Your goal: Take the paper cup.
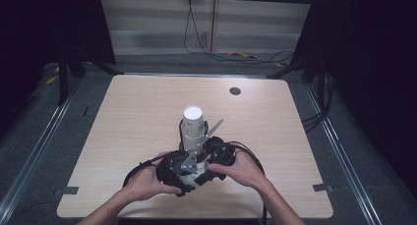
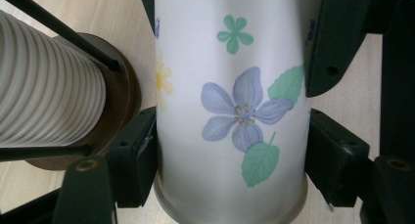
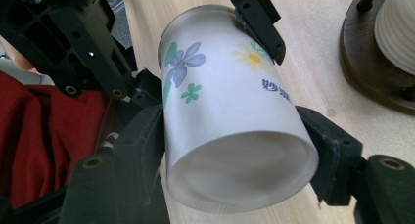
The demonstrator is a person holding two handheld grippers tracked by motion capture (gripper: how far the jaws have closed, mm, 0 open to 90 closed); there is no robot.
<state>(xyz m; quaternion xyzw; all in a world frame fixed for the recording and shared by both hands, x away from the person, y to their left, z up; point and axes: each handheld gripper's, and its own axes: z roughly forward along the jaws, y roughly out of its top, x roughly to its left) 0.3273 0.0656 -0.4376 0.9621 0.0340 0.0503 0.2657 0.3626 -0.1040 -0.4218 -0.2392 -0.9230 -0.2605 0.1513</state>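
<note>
We hold one paper cup [image 2: 230,111] with flower print between the two grippers, low over the table [image 1: 133,117], just in front of a stack of ribbed white cups [image 1: 193,129] that stands on a round wooden holder [image 2: 117,101] with thin black rods.

In the left gripper view, the fingers [image 2: 139,155] of the left gripper [image 2: 230,160] are clamped on the cup wall, one pad on each side, close to the rolled rim. In the right gripper view, the fingers [image 3: 333,150] of the right gripper [image 3: 240,145] stand on both sides of the same cup at its narrower bottom end. They seem to touch the wall there, and we judge that they press on it. The other gripper's fingers show at the far rim end of the cup.

We think that this cup is very light and also soft. The thin paper wall will bend or crease if we squeeze too hard, and the surface looks smooth, so it can slip. The stiffest places are the rolled rim and the bottom ring, so it is better to hold it there, with gentle pressure only. The middle of the wall is the weak place. Because two grippers hold one cup, any pulling apart or twisting can deform it.
</note>
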